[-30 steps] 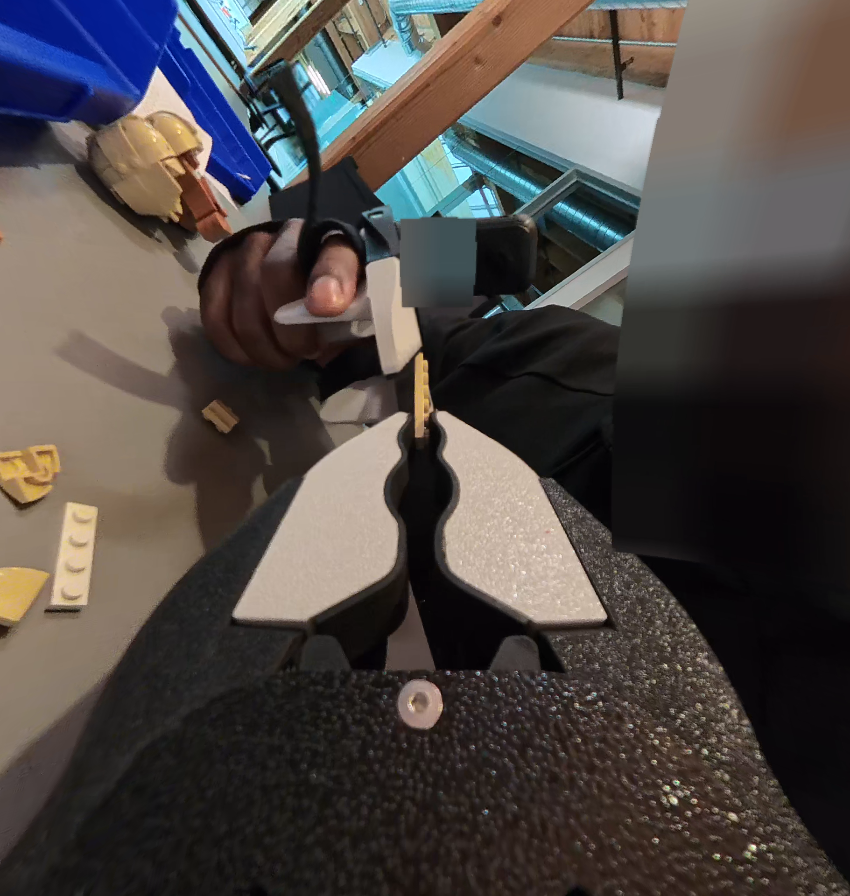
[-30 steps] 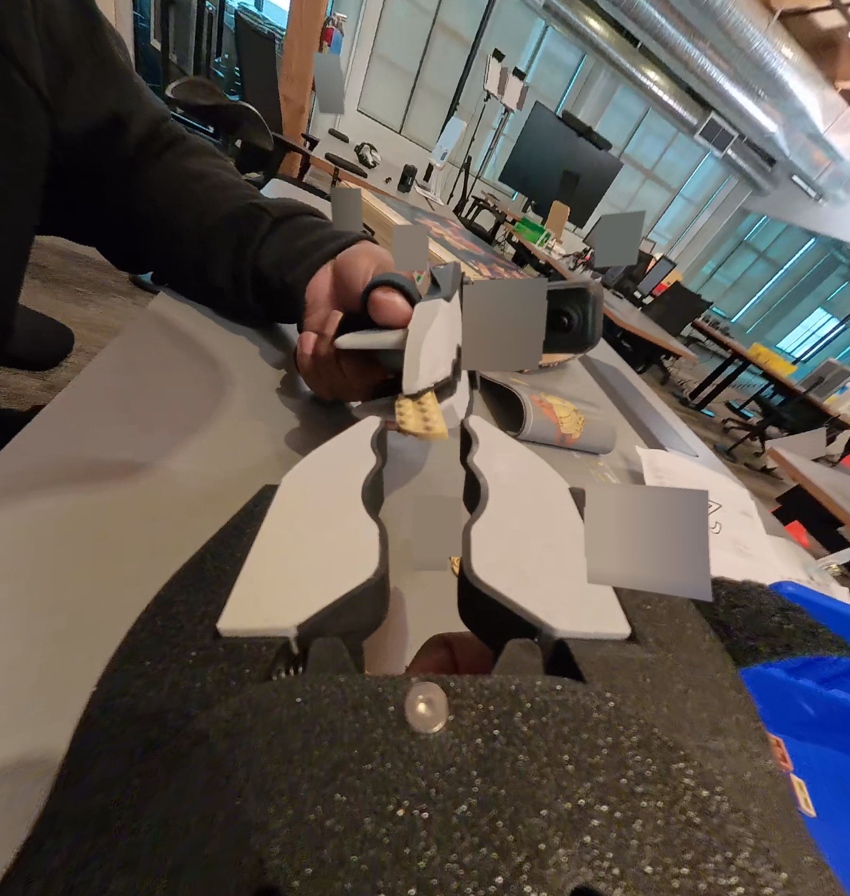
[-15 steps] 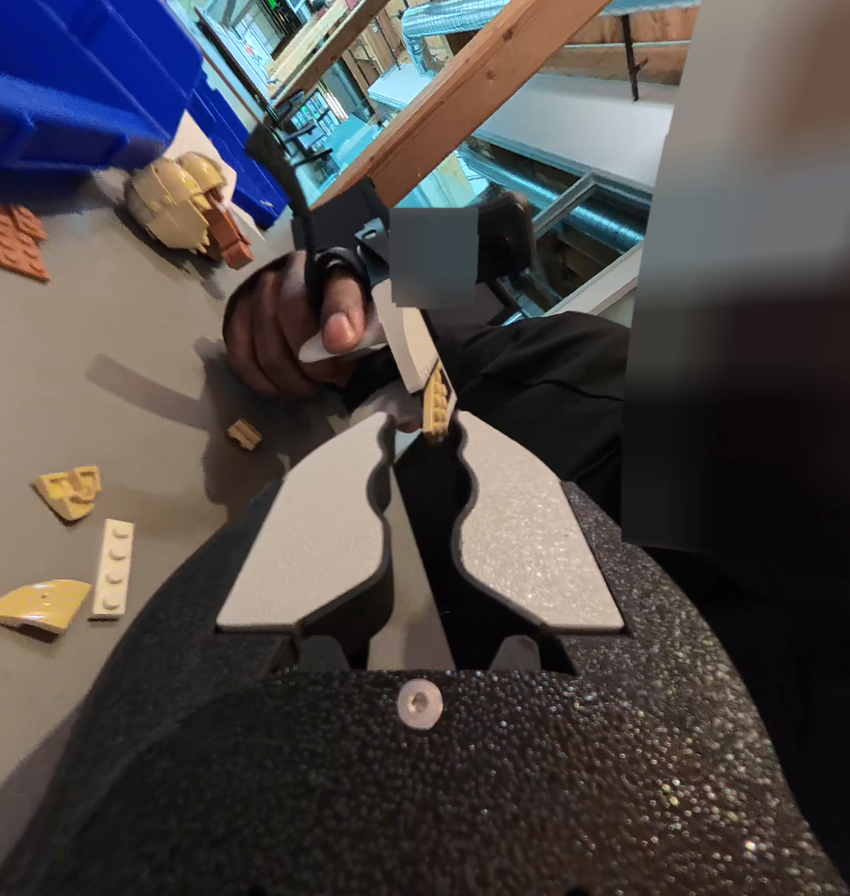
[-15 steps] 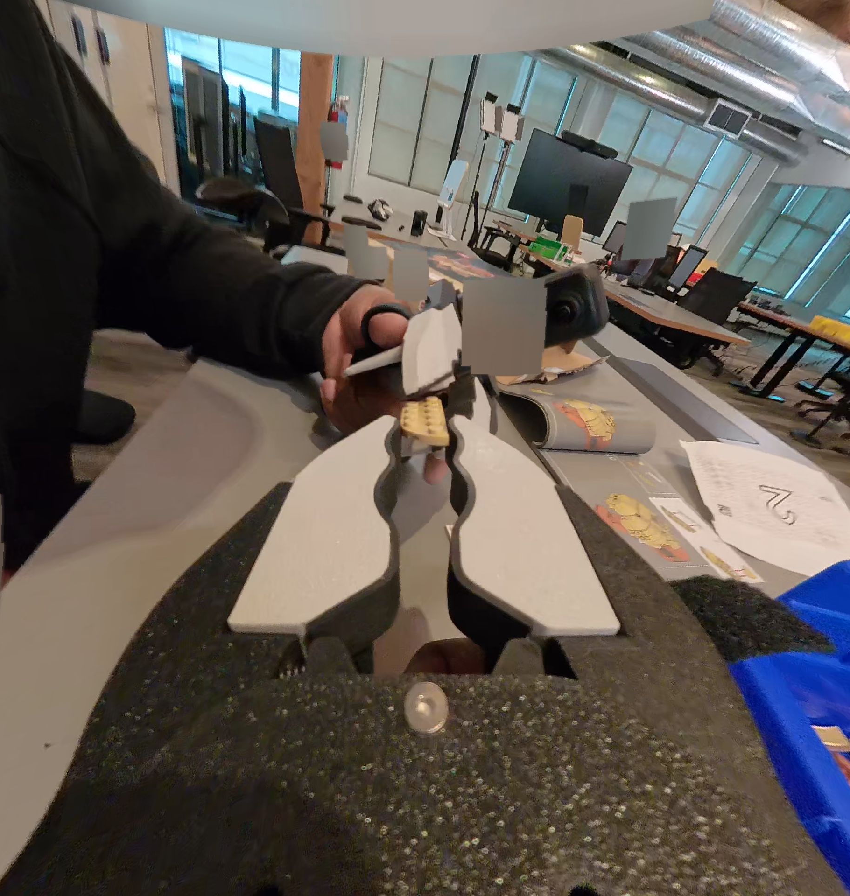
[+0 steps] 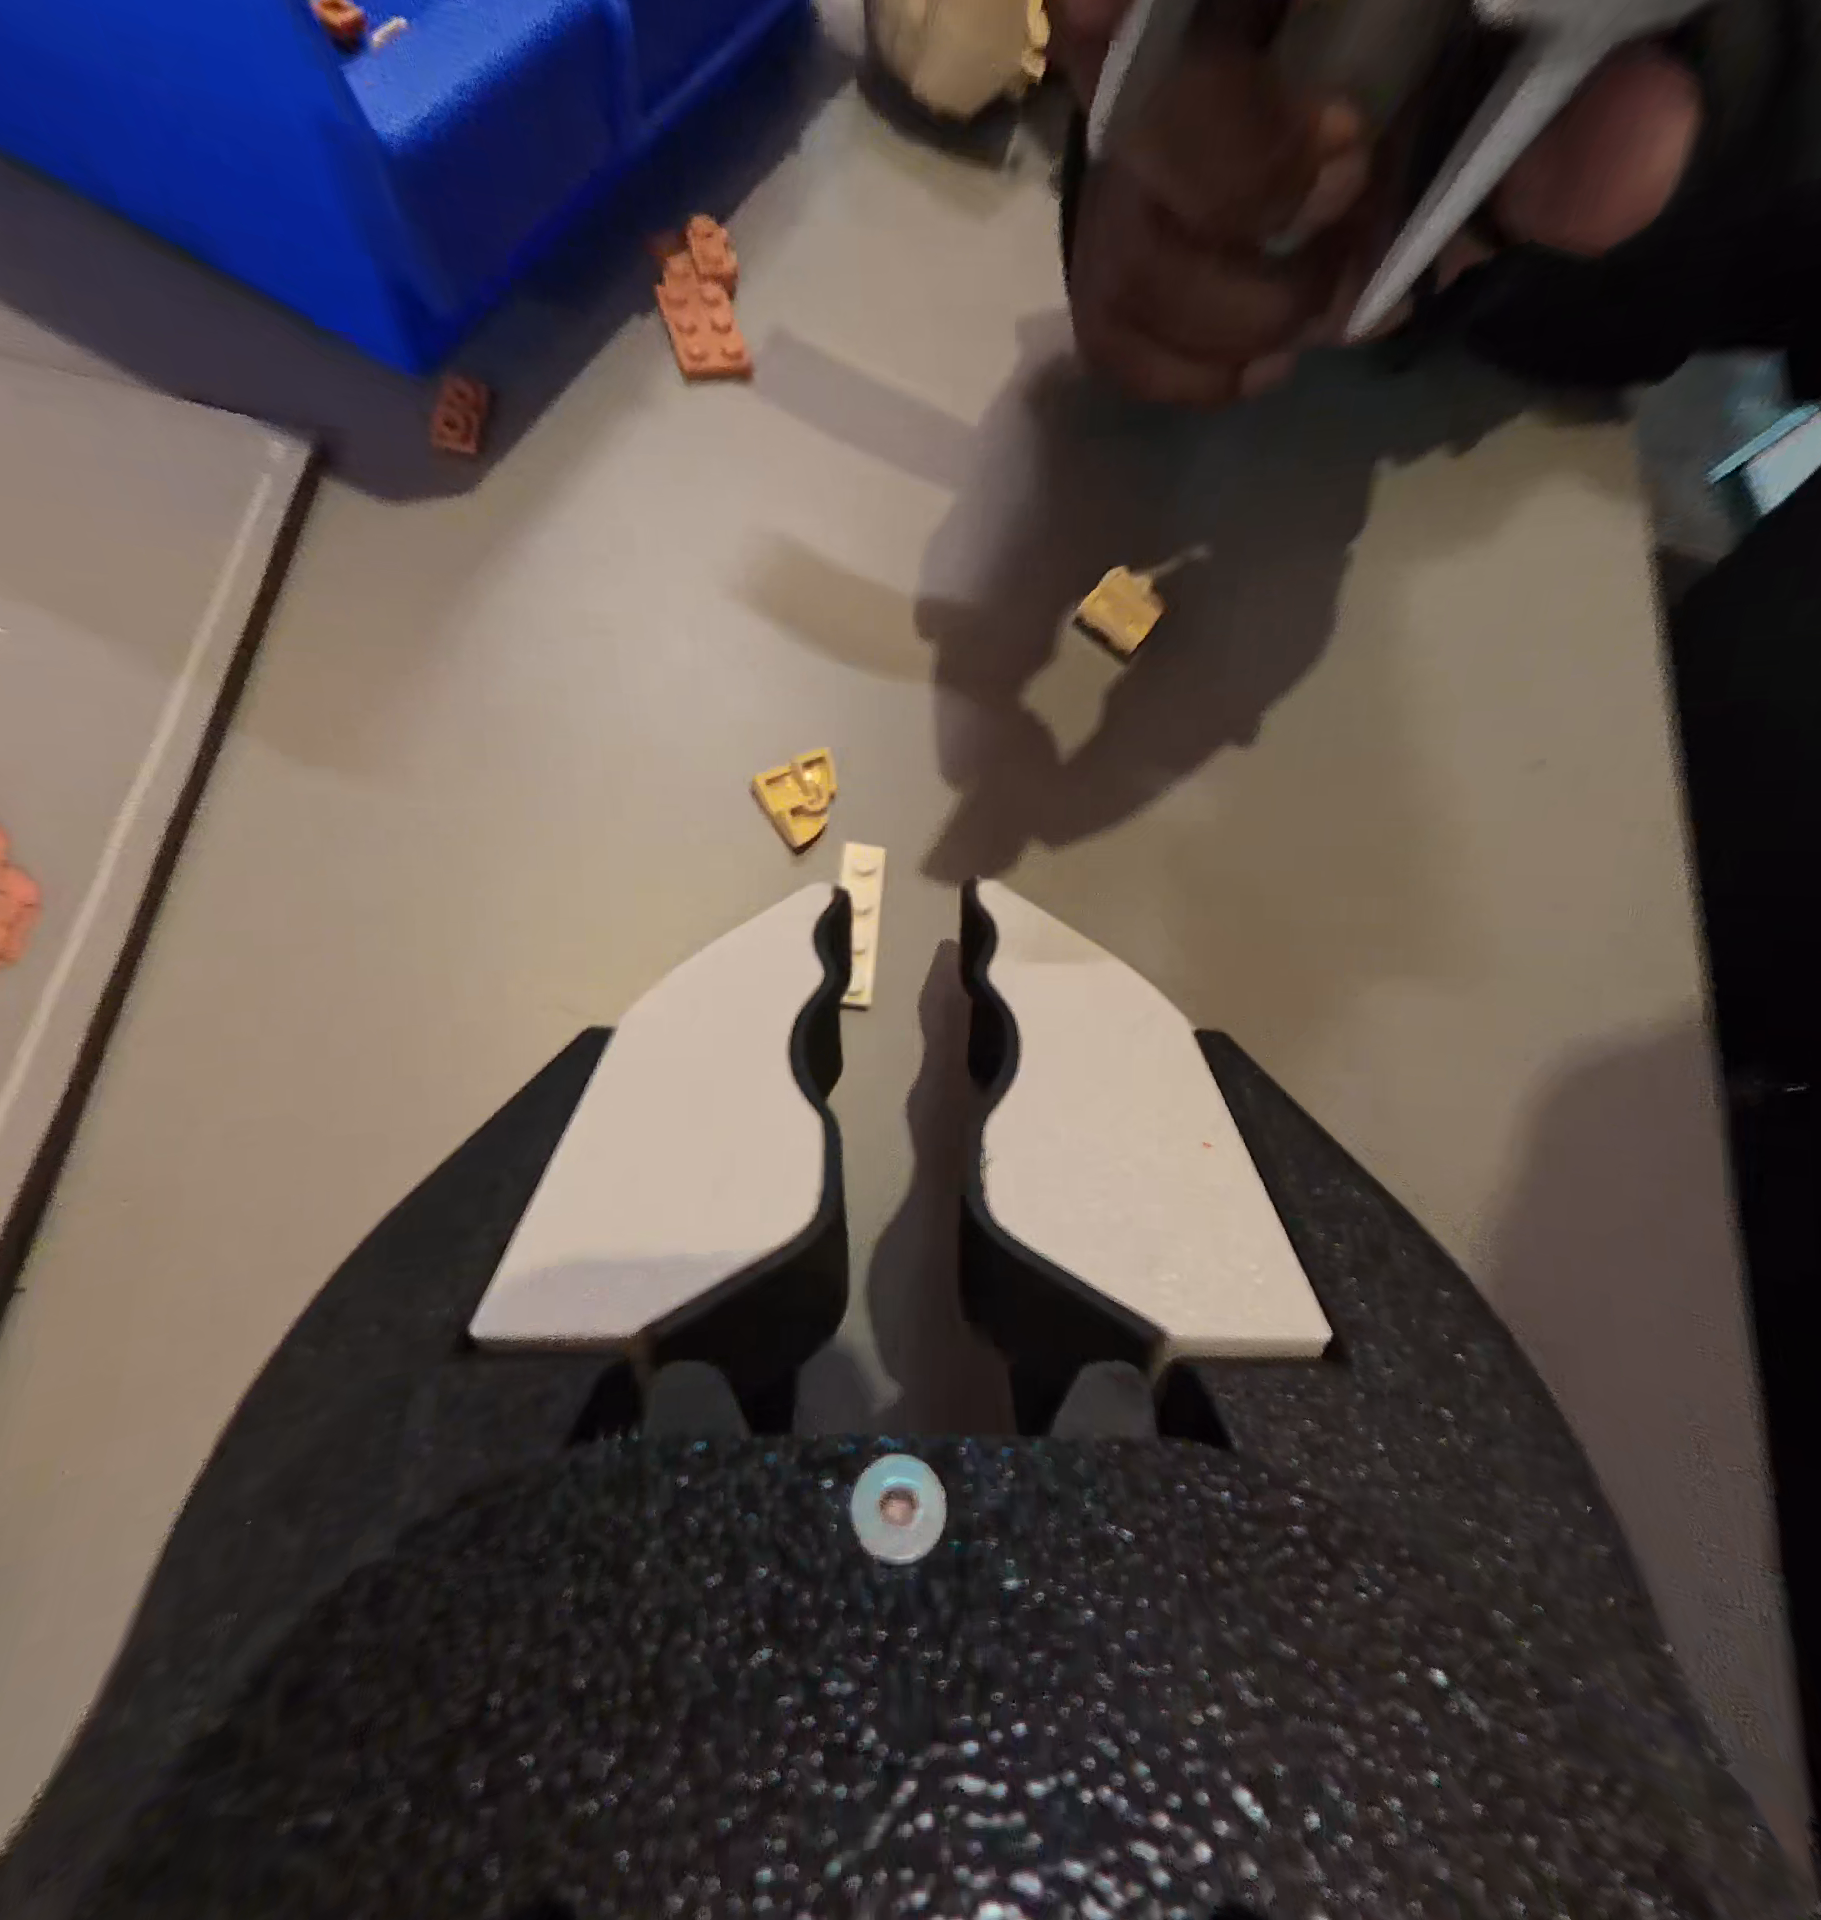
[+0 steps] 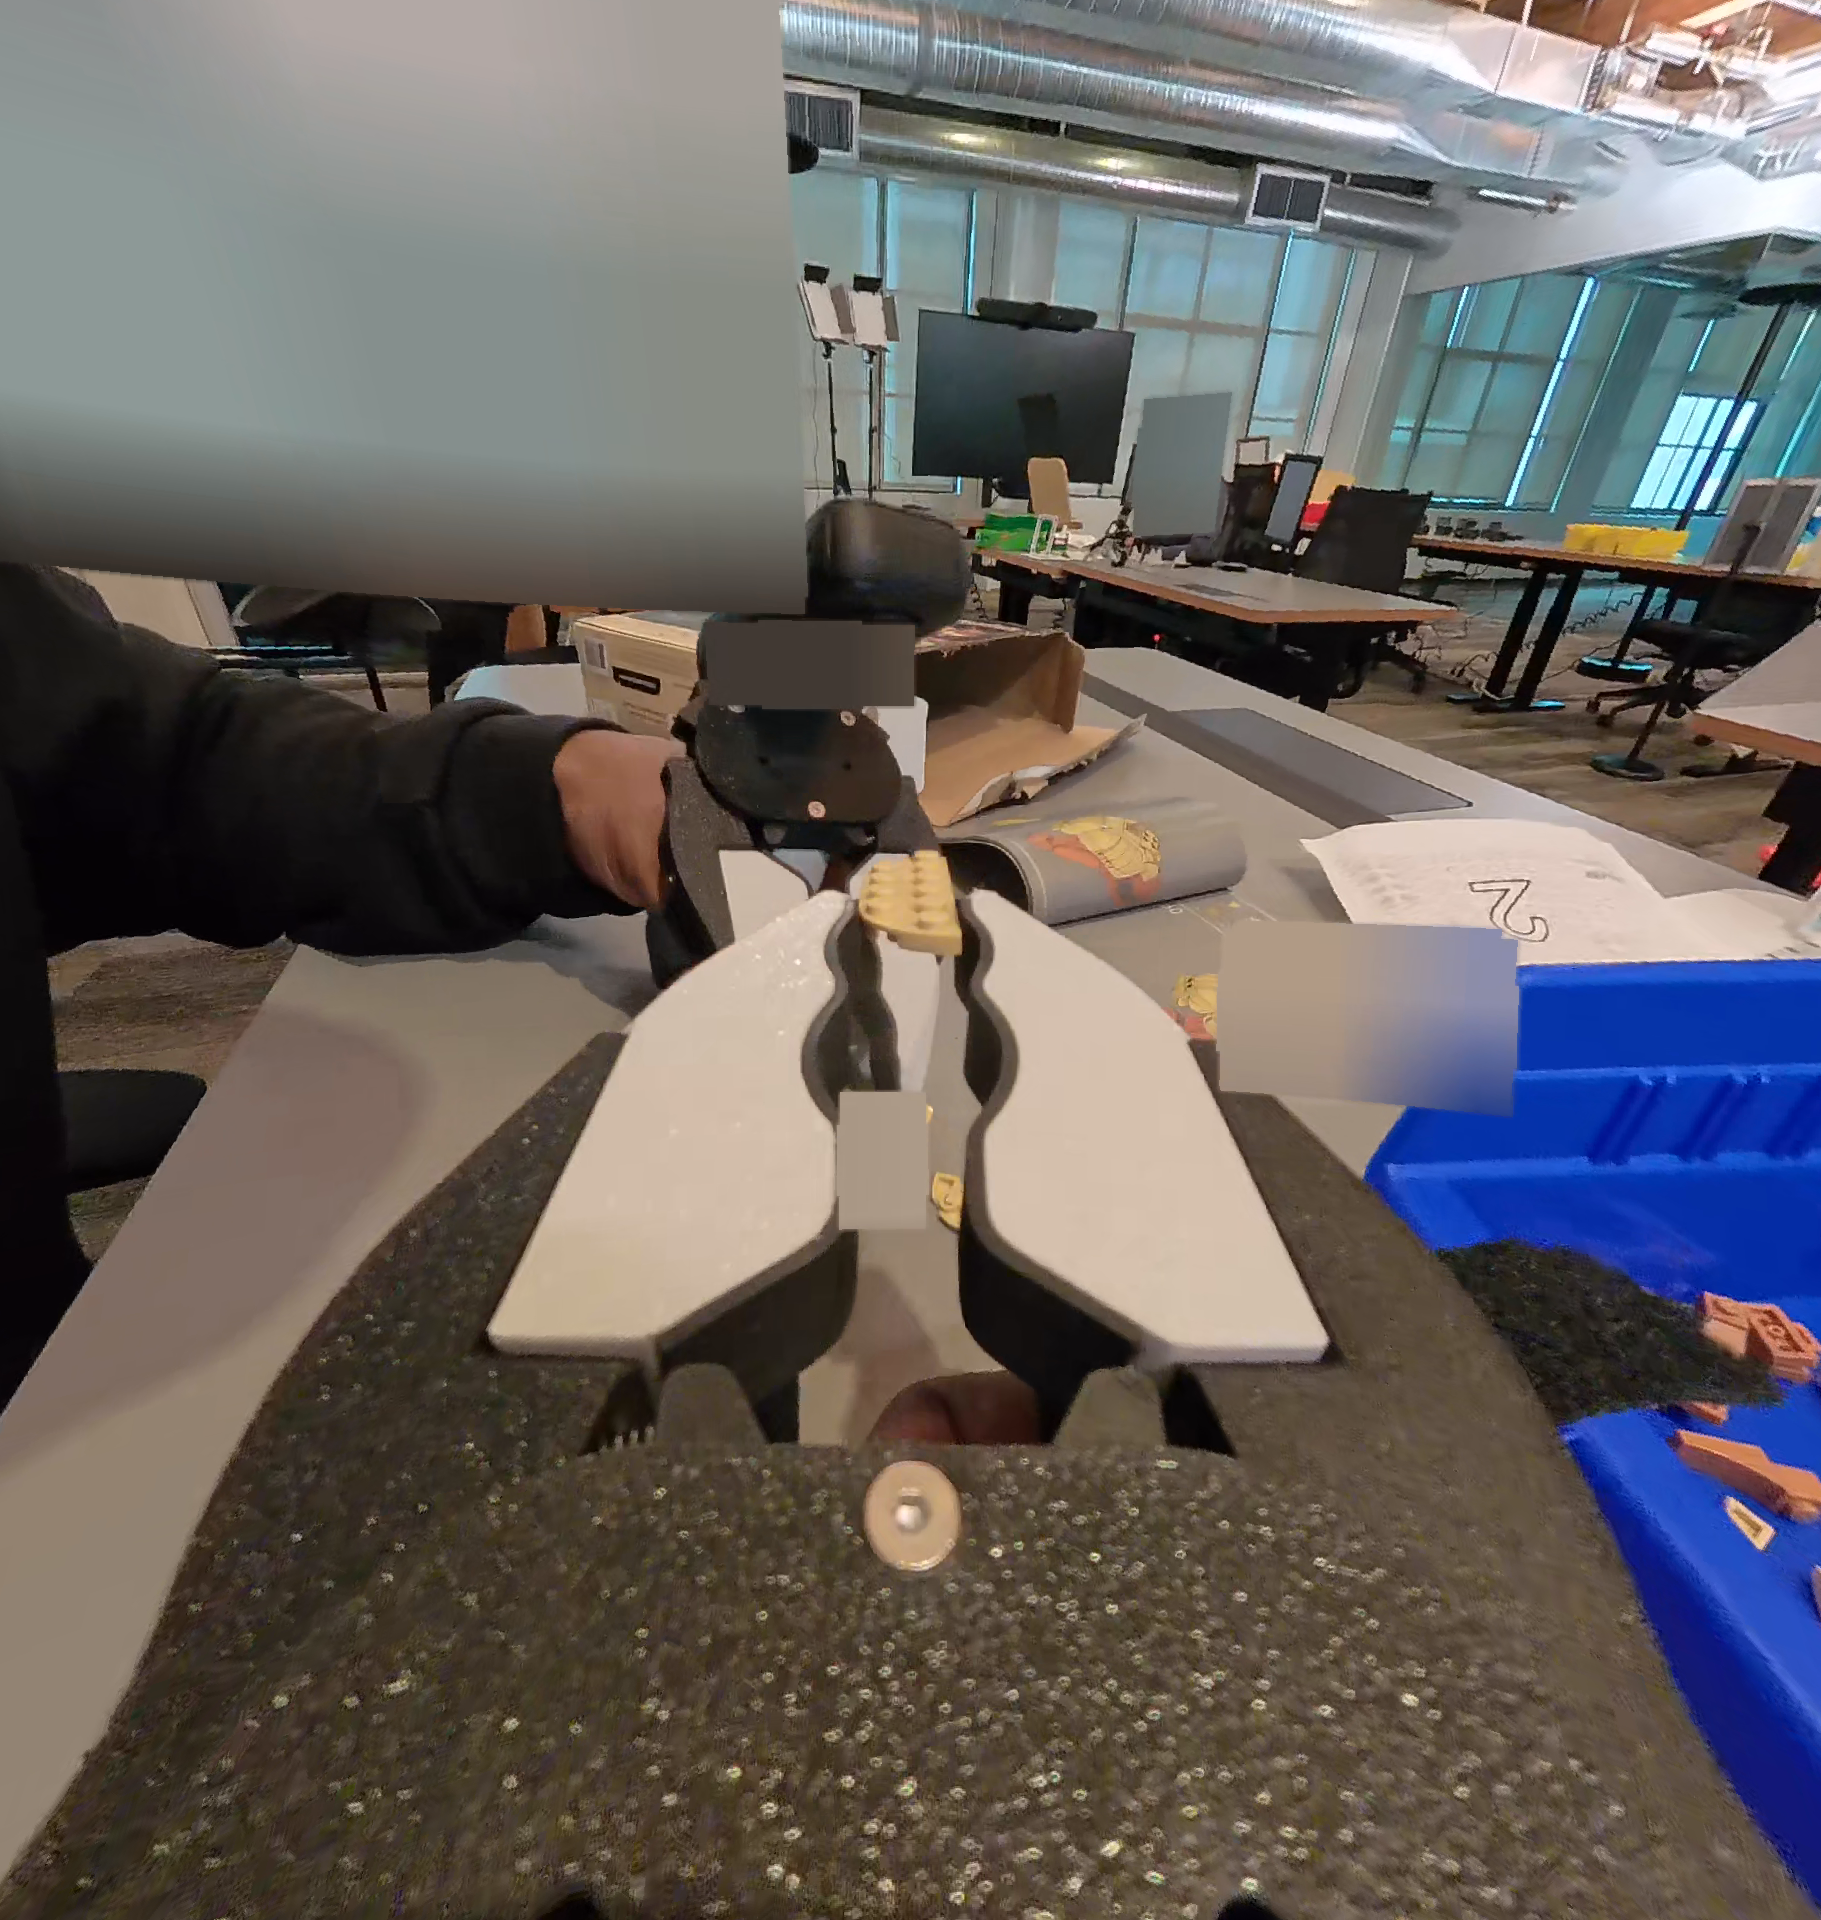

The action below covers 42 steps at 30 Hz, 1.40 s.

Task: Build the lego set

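Left hand-held gripper (image 5: 901, 891): parted, empty, over cream strip plate (image 5: 861, 940) on bench (image 5: 490, 790).
Right hand-held gripper (image 6: 908, 906): clamps tan studded wedge plate (image 6: 911, 900), tilted.

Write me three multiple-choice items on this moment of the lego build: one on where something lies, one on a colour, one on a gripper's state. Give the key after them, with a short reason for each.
1. Where does the white four-stud plate lie?
A. inside the blue bin
B. on the grey table, partly behind the left gripper's fingertip
C. on top of the open booklet

2. What colour is the studded wedge plate between the right gripper's fingertips?
A. tan
B. blue
C. reddish brown

3. How is the left gripper right now?
A. shut on a white plate
B. shut on a reddish-brown brick
C. open and holding nothing

Key: 1 B, the plate rests on the table at the gripper's tip, far from the blue bin. 2 A, its studs and body are tan. 3 C, bare table shows through the wide gap between its fingers, while the right gripper grips the wedge plate.
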Tool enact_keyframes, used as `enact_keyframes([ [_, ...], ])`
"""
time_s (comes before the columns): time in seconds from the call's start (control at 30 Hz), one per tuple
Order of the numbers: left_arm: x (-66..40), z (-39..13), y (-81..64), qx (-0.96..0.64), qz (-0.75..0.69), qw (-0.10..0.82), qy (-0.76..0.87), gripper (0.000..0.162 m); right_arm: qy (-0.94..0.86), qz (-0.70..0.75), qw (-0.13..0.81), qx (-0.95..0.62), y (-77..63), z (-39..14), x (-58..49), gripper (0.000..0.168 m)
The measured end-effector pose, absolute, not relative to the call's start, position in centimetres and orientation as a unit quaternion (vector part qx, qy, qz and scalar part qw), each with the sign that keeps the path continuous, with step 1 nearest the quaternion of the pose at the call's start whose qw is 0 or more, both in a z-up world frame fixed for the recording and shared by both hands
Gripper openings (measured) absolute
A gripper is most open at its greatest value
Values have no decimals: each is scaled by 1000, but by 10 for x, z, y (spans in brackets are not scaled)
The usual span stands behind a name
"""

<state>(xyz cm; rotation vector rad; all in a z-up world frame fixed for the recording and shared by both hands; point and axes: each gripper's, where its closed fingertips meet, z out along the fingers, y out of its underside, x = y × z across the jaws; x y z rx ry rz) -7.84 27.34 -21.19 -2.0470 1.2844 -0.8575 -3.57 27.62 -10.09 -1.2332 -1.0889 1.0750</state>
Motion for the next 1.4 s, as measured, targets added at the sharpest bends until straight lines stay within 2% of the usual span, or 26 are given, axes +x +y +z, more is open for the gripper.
enact_keyframes([
  [0.33,-81,-225,279,-760,-229,298,531,8,-473,458,540,-524,271,-107,-40,16],
  [0.57,-79,-221,268,-750,-262,276,541,7,-481,463,525,-528,267,-114,-44,16],
  [0.9,-74,-120,259,-693,-345,351,527,7,-489,470,521,-518,262,-118,-49,16],
  [1.1,-48,-88,247,-673,-332,321,578,7,-476,502,524,-497,255,-108,-46,17],
  [1.4,-29,-79,238,-678,-315,250,615,7,-454,548,553,-434,237,-81,-37,17],
])
